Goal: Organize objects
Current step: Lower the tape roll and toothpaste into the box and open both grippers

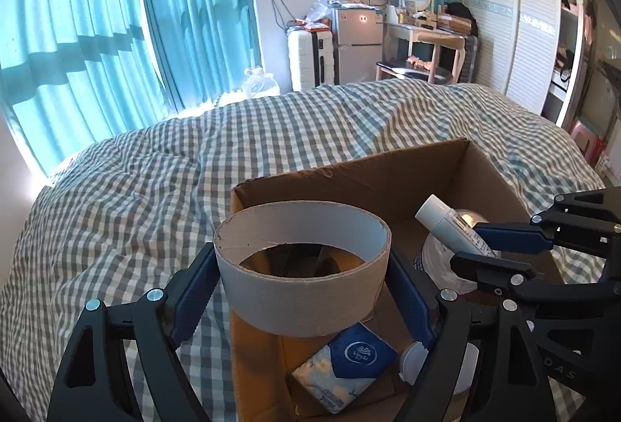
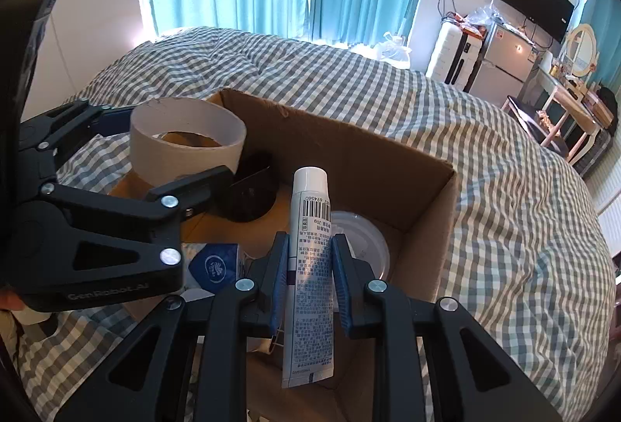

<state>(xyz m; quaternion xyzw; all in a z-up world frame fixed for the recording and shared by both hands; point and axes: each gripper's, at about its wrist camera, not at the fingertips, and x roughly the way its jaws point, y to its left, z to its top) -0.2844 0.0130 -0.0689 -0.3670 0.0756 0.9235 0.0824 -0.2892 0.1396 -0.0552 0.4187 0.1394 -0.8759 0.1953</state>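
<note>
An open cardboard box (image 1: 388,169) (image 2: 349,138) sits on the checked bed. My left gripper (image 1: 302,286) is shut on a wide grey cardboard ring (image 1: 302,290) and holds it over the box's left edge; the ring also shows in the right wrist view (image 2: 186,150). My right gripper (image 2: 310,266) is shut on a white tube (image 2: 310,266) with a barcode, held above the box; the tube also shows in the left wrist view (image 1: 450,224). Inside the box lie a blue tissue pack (image 1: 345,367) (image 2: 213,263), a clear round lid (image 2: 365,243) and a dark object (image 2: 252,197).
The checked quilt (image 1: 155,189) spreads around the box. Teal curtains (image 1: 116,14) hang behind the bed. A small fridge (image 1: 357,41), a white suitcase (image 1: 310,57), a dressing table (image 1: 427,33) and a wardrobe (image 1: 516,14) stand beyond the bed's far end.
</note>
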